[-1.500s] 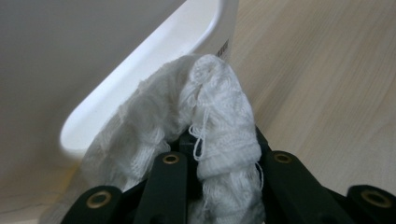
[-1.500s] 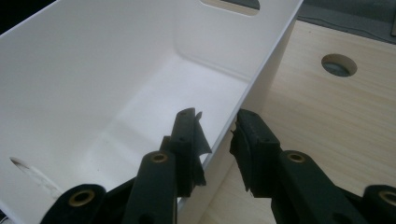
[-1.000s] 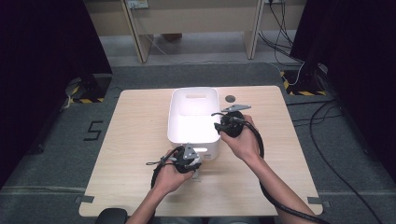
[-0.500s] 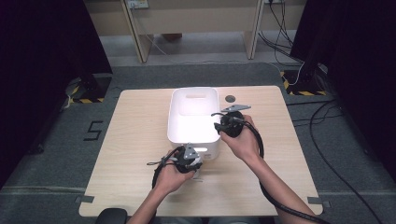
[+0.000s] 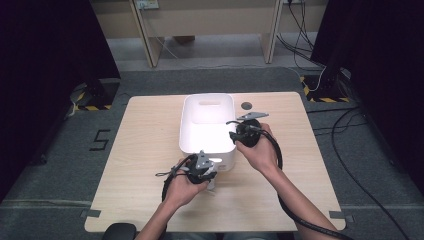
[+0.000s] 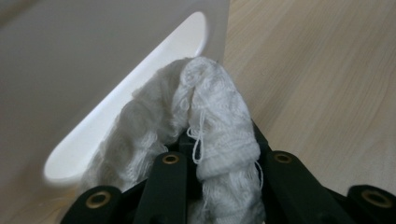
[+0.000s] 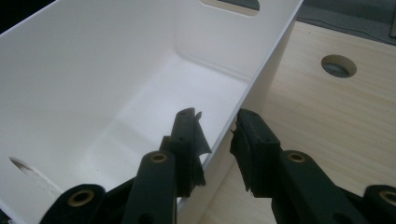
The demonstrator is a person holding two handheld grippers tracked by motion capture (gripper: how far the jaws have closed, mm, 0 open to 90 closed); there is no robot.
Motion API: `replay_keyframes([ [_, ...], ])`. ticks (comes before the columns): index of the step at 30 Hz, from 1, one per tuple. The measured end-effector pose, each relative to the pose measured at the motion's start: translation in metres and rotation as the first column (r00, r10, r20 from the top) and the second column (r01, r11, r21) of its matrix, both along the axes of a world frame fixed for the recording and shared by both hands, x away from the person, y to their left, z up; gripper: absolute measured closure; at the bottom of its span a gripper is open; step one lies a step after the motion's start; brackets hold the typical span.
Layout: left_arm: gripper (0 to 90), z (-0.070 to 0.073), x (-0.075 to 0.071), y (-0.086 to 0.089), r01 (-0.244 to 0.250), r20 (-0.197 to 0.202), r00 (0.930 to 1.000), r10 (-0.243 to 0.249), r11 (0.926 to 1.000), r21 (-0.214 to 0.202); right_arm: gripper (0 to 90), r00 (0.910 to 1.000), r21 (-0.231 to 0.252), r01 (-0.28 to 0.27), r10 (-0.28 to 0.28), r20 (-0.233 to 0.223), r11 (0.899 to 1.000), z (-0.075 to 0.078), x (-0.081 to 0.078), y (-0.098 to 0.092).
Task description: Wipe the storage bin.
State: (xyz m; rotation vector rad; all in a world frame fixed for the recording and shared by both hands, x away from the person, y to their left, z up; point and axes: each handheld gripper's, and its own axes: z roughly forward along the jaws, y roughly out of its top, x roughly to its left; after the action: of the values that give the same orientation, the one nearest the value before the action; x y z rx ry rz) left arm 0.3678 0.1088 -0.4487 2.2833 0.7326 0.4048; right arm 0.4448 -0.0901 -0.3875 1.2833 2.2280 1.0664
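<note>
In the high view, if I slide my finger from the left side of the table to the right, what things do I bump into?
Bare table → left gripper holding a white cloth → white bin → right gripper pinching the bin's right wall → round hole in the tabletop → bare table again.

One white bin (image 5: 207, 125), one white cloth (image 6: 205, 116), two hand-held grippers.

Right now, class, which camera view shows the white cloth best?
The left gripper view: the white cloth sits bunched between that gripper's shut jaws, against the white bin at its handle slot. In the high view the hand hides most of it; the right gripper view looks into the bin.
</note>
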Motion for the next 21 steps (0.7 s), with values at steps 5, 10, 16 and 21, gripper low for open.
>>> replay_keyframes([
  [5,76.4,0.006,-0.001,-0.001,-0.004,0.007,1.0000,0.004,1.0000,-0.007,69.6,1.0000,0.000,0.000,0.000,-0.001,1.000,0.000,0.000,0.000],
  [10,76.3,0.013,-0.003,-0.002,-0.023,0.009,0.9997,0.023,0.9997,-0.005,69.6,1.0000,0.002,0.001,-0.001,-0.001,1.000,0.000,0.000,0.000],
  [16,76.3,0.024,-0.004,-0.002,-0.027,0.019,0.9994,0.028,0.9989,-0.038,69.4,1.0000,-0.002,0.001,-0.001,0.001,1.000,0.000,0.000,0.000],
  [21,76.3,0.026,-0.005,-0.003,-0.026,0.032,0.9991,0.027,0.9989,-0.039,69.3,1.0000,0.004,0.005,-0.005,-0.003,1.000,0.000,-0.001,0.001],
])
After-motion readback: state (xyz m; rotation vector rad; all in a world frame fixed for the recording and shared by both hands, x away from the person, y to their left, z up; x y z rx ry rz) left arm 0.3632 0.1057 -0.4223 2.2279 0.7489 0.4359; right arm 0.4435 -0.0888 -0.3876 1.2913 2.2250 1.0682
